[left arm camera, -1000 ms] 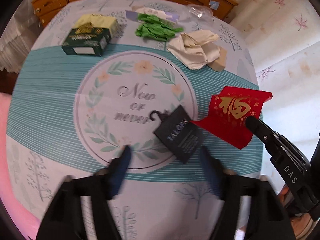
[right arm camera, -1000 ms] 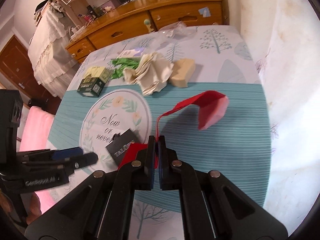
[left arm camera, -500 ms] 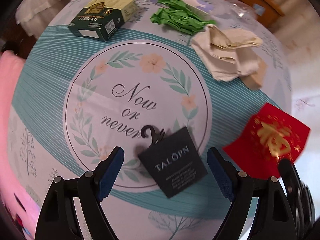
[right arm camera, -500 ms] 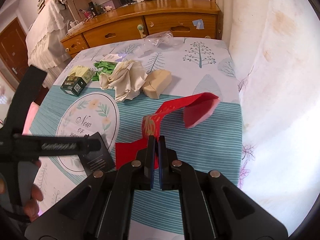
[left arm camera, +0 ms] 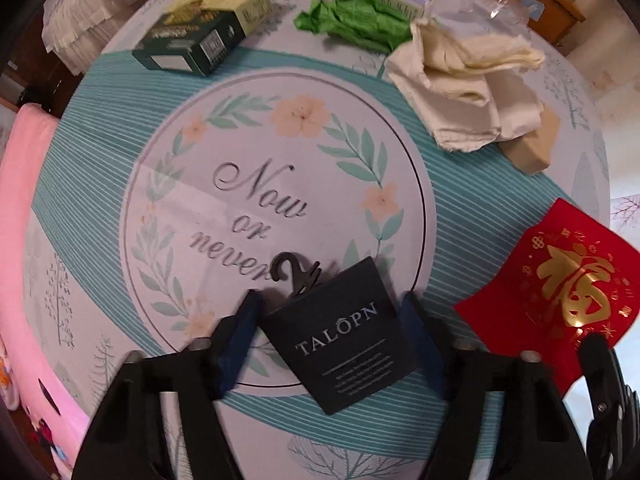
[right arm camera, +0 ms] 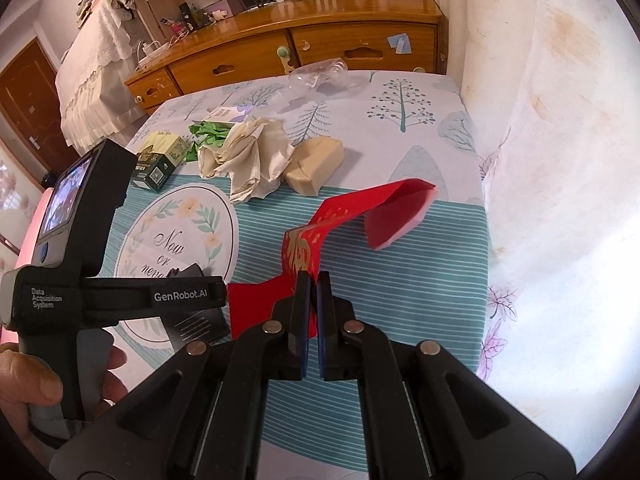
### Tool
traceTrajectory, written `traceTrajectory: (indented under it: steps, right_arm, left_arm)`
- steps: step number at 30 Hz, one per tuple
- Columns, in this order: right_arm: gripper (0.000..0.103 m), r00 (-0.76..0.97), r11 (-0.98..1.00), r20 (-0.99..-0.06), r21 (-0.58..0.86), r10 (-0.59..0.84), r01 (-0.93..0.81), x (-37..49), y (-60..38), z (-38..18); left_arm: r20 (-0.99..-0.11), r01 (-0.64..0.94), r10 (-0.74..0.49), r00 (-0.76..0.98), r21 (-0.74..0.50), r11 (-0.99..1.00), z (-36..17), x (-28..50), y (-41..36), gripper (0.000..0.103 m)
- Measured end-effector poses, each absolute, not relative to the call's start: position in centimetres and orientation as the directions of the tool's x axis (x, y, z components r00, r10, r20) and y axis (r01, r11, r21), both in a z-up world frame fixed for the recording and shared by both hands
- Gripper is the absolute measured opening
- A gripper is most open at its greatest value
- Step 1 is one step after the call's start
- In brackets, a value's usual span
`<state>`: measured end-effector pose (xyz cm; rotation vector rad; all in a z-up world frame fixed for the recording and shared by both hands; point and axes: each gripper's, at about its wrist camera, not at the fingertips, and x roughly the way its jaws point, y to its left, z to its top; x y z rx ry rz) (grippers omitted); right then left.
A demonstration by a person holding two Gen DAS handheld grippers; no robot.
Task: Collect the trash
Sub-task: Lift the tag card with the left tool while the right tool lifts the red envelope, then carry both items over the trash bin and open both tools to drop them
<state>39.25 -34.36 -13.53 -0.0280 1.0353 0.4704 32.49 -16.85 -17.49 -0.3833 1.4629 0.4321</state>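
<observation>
A dark card tag [left arm camera: 344, 340] printed TALOPN, with a small black hook, lies flat on the printed tablecloth [left arm camera: 100, 152]. My left gripper [left arm camera: 328, 312] points down over it. Its jaws are closing, with the card between the blue pads [left arm camera: 240, 332], and I see no pad pressing on it. My right gripper [right arm camera: 314, 280] is shut on a red paper with a gold character [right arm camera: 340, 212], which curls up off the cloth. In the left wrist view the red paper [left arm camera: 560, 292] sits at the right, and one right finger [left arm camera: 600, 364] is on its near corner.
At the table's far side lie a green box [left arm camera: 200, 36], crumpled green paper [left arm camera: 352, 20], crumpled cream paper [left arm camera: 460, 92], a tan block [left arm camera: 536, 148] and clear plastic [right arm camera: 328, 74]. A wooden dresser [right arm camera: 304, 48] stands behind, a wall [right arm camera: 560, 160] on the right. A hand [right arm camera: 24, 376] grips the left tool.
The left gripper has come down closer over the dark card and its fingers have drawn in toward the card's sides. The right gripper has kept its hold on the red paper.
</observation>
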Motion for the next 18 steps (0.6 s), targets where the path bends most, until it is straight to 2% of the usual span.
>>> traceTrajectory:
  steps: [8, 18]
  right_arm:
    - [0.0, 0.402, 0.885, -0.831, 0.208, 0.384, -0.417, 37.3, -32.7, -13.4]
    - [0.0, 0.381, 0.844, -0.815, 0.224, 0.437, -0.488, 30.3, -28.8, -11.3]
  left_arm:
    - [-0.993, -0.488, -0.023, 0.115, -0.077, 0.869, -15.6, 28.2, -14.4, 0.062]
    - [-0.983, -0.5, -0.032, 0.18, -0.12, 0.858, -10.8, 19.9, -8.5, 0.062]
